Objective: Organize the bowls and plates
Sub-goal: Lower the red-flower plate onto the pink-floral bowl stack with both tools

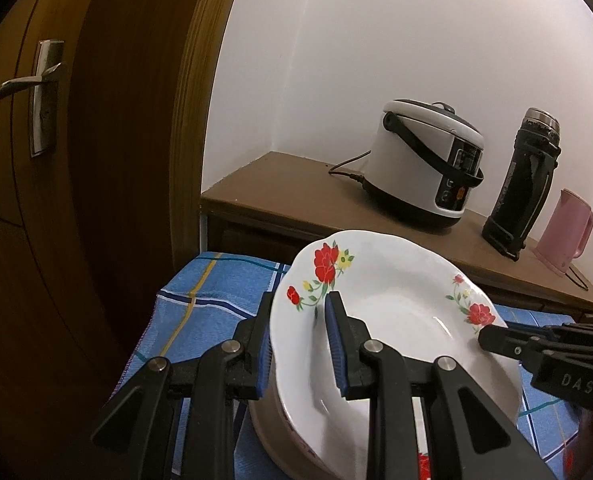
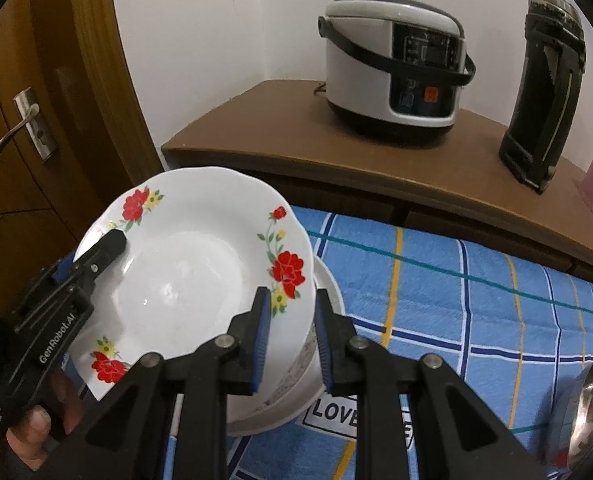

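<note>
Floral plate [image 2: 192, 272]: held over a white bowl [image 2: 296, 396] at the cloth-covered counter's [image 2: 476, 300] near edge, left gripper [image 1: 296, 344] and right gripper [image 2: 290, 344] jaws narrow, clamped on opposite rims (stacking underway); steel bowl [image 2: 588, 408] still apart

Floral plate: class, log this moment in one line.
floral plate | left gripper and right gripper clamp opposite rims | above white bowl | on blue cloth

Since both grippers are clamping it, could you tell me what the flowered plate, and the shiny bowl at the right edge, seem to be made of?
Flowered plate: probably glazed ceramic or porcelain; glossy white with sharp highlights, printed red flowers and a scalloped rim, though melamine can't be ruled out. Shiny bowl: likely stainless steel; its silvery surface gives mirror-like reflections.
</note>
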A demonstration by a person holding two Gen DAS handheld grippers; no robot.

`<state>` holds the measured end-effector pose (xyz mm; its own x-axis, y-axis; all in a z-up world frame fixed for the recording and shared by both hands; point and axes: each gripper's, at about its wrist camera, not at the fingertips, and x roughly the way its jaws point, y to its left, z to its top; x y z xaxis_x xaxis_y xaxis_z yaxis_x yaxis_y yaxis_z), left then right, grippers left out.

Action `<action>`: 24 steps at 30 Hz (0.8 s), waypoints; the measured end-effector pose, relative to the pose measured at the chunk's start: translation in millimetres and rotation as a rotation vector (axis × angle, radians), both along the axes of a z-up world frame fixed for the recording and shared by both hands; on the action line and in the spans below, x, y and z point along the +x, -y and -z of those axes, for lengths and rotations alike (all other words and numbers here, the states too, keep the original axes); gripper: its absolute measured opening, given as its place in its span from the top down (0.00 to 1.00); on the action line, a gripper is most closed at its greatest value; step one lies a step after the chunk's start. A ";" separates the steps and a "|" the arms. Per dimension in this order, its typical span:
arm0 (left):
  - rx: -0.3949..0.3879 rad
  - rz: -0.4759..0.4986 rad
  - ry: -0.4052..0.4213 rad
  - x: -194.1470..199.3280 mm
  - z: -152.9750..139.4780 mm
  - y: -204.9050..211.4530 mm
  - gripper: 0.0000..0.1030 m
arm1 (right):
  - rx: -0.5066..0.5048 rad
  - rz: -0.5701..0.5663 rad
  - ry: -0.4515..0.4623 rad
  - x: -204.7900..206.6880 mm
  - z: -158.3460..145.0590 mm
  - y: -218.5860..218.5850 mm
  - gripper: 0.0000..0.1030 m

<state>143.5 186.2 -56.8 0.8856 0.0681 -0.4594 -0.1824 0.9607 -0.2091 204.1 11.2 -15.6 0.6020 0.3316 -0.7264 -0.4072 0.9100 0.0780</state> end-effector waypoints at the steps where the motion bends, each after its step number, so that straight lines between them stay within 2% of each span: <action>1: -0.002 0.000 -0.003 0.4 0.4 -0.3 0.74 | 0.001 0.000 -0.002 0.6 0.7 -0.1 0.79; 24: 0.000 0.008 -0.078 11.3 11.2 2.5 0.74 | 0.008 0.013 -0.034 10.0 12.5 -0.9 0.79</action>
<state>154.9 183.6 -68.0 0.8478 0.0614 -0.5267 -0.1907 0.9621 -0.1950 214.1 12.1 -28.1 0.5815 0.3299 -0.7437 -0.3926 0.9144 0.0986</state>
